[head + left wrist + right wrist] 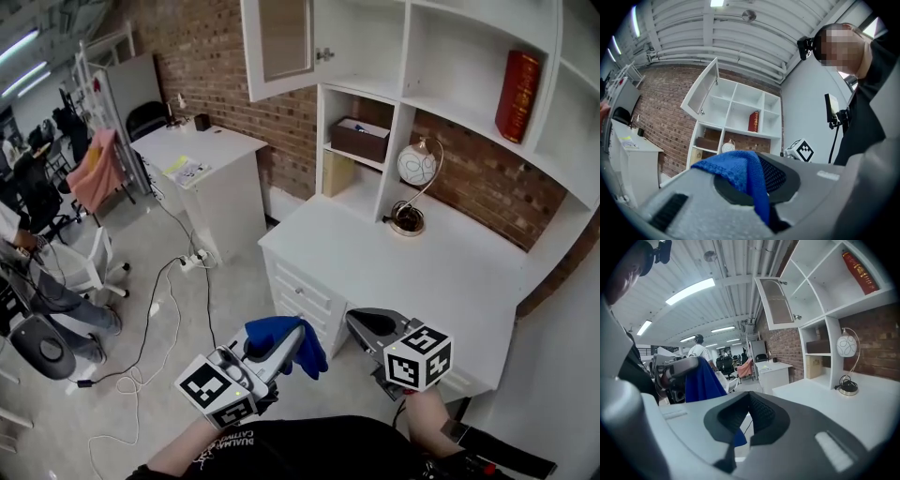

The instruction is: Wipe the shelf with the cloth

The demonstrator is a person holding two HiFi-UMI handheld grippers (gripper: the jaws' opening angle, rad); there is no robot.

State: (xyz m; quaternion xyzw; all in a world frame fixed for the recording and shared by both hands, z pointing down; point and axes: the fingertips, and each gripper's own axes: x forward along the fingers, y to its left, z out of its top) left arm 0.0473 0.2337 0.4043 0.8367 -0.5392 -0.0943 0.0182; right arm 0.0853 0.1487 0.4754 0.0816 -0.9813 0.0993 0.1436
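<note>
Head view: my left gripper (295,334) is clamped on the blue cloth (270,329), low before the white desk (450,277). My right gripper (359,322) is closed on nothing; the shelf (401,131) stands well beyond both.

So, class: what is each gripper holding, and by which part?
Left gripper: the cloth, pinched at a bunched fold, the rest hanging free. Right gripper: nothing, jaws together.
</note>
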